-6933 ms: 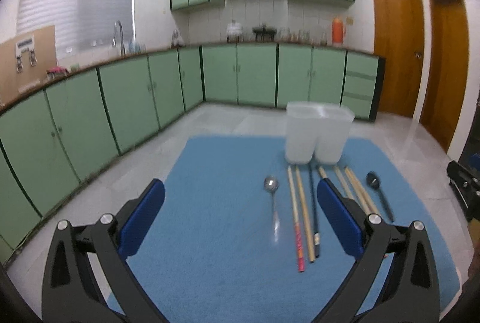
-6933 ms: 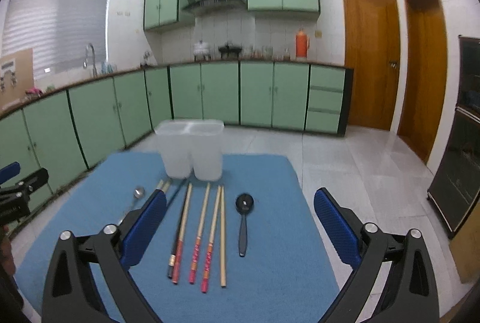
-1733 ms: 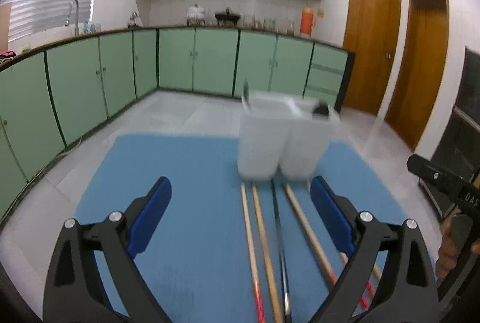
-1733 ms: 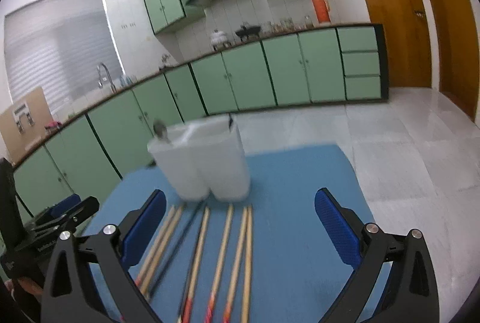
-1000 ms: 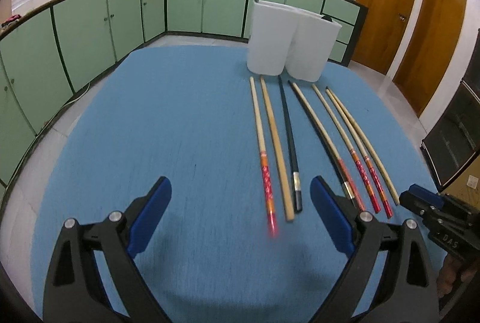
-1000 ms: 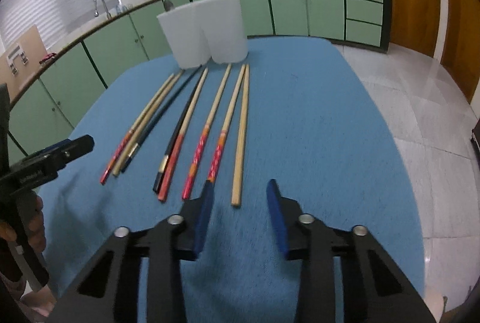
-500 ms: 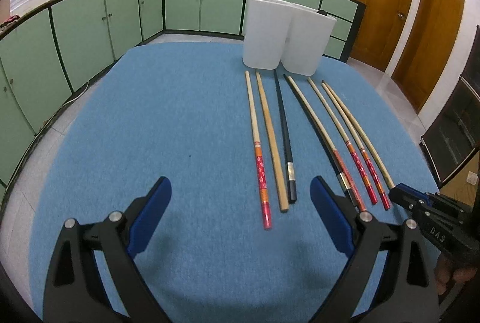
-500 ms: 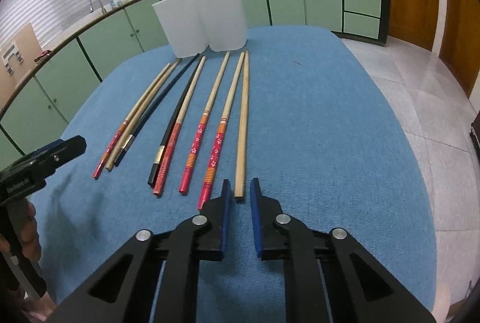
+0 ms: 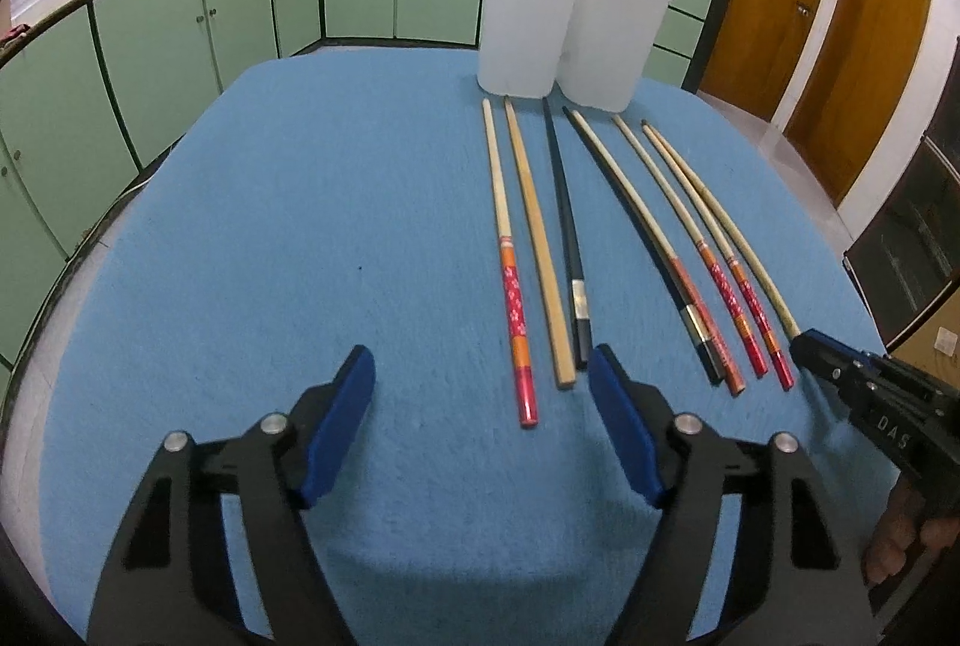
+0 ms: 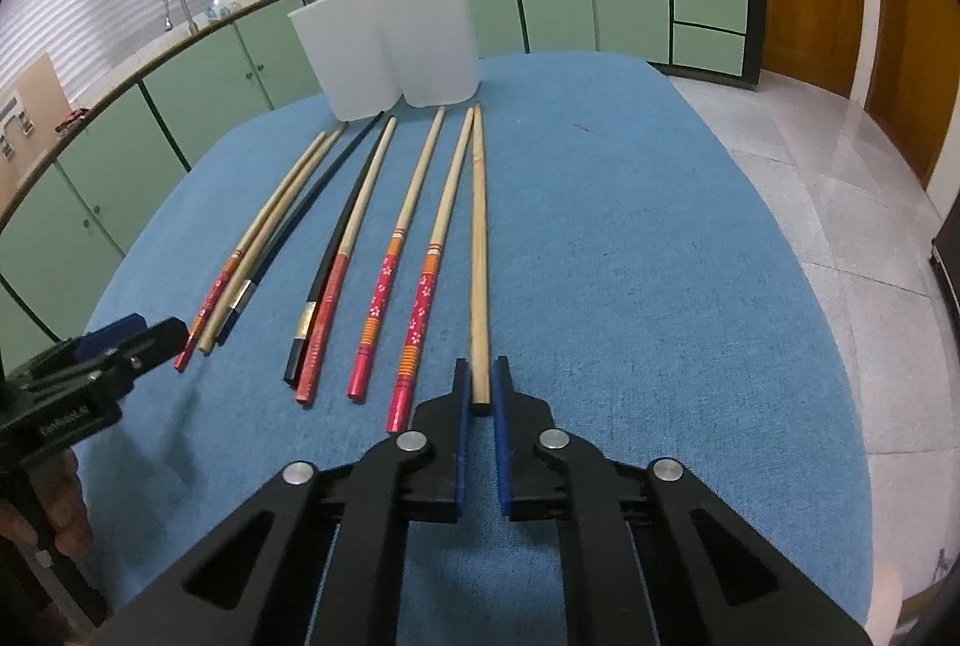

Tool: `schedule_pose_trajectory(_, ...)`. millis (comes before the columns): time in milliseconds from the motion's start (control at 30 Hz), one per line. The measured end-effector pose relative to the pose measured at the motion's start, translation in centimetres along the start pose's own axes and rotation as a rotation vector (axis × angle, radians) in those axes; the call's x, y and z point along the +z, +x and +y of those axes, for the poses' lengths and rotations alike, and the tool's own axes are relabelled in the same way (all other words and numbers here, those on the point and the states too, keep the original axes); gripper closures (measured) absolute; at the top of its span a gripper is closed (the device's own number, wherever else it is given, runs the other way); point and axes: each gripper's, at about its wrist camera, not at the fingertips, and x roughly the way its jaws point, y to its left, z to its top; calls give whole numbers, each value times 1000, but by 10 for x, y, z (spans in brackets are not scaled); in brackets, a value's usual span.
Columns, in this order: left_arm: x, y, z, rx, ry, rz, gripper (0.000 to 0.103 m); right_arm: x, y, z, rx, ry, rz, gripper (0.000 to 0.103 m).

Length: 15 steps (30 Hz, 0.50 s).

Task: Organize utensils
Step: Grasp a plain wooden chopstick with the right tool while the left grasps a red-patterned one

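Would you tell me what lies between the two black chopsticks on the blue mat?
Only bare blue mat shows between the left black chopstick and the right black chopstick in the left wrist view.

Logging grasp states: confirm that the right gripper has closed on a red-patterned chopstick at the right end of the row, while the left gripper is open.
Wrong in one respect. The right gripper is closing around the plain wooden chopstick, not a red-patterned one; the nearest red-patterned chopstick lies just to its left, outside the jaws. The right wrist view shows this. The left gripper is open, as stated.
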Motion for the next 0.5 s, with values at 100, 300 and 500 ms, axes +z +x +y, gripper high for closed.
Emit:
schedule_pose_trajectory(100, -2, 2, 0, 0, -4, 6, 39, 0, 0, 1, -2, -1, -1, 96)
schedule_pose_trajectory(300, -2, 8, -1, 14, -8, 12, 49, 0, 0, 1, -7, -5, 0, 96)
schedule_pose_trajectory(500, -1, 13, -8, 55, 22, 23, 58, 1, 1, 3, -19, -12, 1, 96)
